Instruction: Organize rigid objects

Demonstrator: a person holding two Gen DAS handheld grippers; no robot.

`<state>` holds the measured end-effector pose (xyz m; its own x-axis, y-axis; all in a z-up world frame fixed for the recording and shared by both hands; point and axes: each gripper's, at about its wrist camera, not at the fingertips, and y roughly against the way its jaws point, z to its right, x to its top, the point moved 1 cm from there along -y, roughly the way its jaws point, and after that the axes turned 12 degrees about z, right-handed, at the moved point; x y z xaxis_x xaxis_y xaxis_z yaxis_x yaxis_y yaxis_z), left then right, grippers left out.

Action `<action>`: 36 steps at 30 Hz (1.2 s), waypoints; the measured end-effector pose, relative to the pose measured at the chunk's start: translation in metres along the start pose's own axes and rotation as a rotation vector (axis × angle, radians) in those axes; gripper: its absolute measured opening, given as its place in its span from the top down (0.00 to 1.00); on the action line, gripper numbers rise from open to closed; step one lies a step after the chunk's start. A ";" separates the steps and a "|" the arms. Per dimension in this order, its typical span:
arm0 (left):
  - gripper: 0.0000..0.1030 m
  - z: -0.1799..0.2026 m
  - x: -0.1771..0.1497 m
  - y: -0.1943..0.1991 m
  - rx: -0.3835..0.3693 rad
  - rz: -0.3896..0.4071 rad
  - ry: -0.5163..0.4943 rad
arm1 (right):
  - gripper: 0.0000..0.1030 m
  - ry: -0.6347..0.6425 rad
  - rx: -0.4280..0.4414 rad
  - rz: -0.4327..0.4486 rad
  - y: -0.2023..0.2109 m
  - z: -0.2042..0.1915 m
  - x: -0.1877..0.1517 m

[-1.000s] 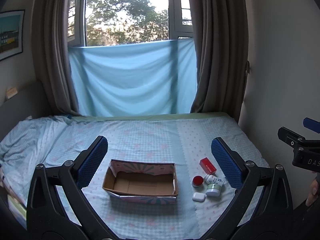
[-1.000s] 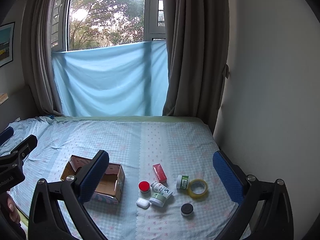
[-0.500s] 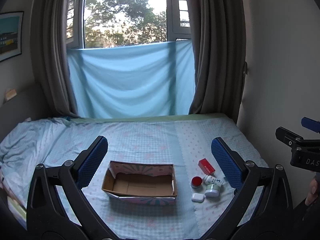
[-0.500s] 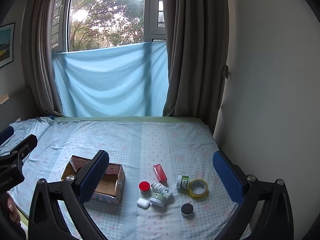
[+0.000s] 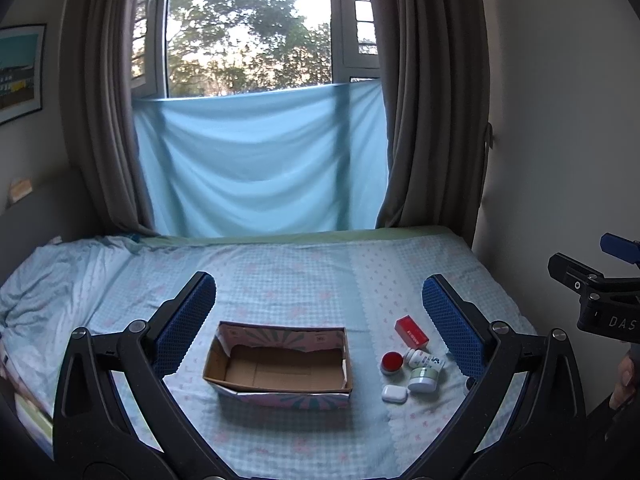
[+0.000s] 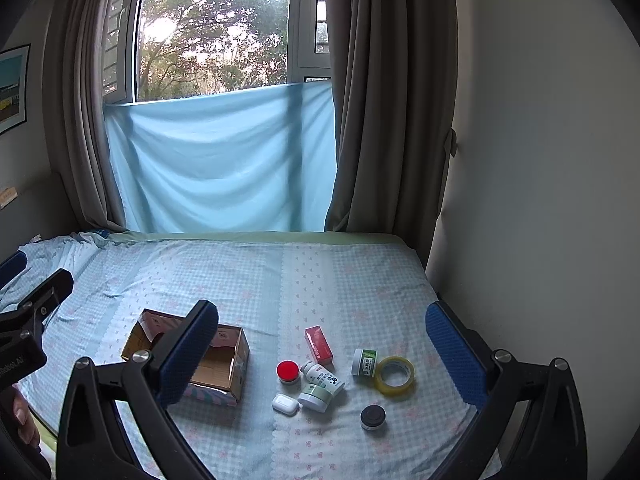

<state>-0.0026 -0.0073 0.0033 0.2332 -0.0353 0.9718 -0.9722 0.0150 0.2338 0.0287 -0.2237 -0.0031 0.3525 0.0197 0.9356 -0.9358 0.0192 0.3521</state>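
open cardboard box, patterned outside, empty

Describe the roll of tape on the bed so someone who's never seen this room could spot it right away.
On the bed by the window, look right of the open cardboard box to the cluster of small items. The tape roll lies flat at the cluster's right edge, beside a green-labelled jar. It is the only see-through yellowish ring with an open centre.
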 end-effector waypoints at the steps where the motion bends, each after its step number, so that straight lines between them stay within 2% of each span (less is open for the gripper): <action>1: 0.00 0.001 0.000 0.000 0.000 0.000 -0.001 | 0.00 0.000 0.000 0.000 0.000 0.000 0.000; 22: 0.00 0.000 -0.001 -0.002 -0.023 -0.015 -0.023 | 0.00 -0.010 0.003 0.005 0.003 -0.002 0.001; 26: 0.00 0.000 0.003 -0.019 -0.045 -0.073 -0.022 | 0.00 -0.025 -0.008 -0.006 0.001 0.000 0.002; 29: 0.01 0.006 -0.001 -0.044 -0.086 -0.137 -0.014 | 0.00 -0.062 -0.027 -0.049 -0.006 0.009 0.000; 31: 0.01 0.012 -0.008 -0.065 -0.122 -0.186 0.004 | 0.00 -0.072 -0.054 -0.085 -0.015 0.016 -0.005; 36: 0.01 0.048 -0.040 -0.126 -0.145 -0.319 0.030 | 0.00 -0.102 -0.100 -0.195 -0.051 0.050 -0.033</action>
<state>0.1099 -0.0555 -0.0662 0.5275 -0.0316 0.8490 -0.8372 0.1503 0.5258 0.0640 -0.2751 -0.0506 0.5185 -0.0946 0.8498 -0.8428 0.1116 0.5266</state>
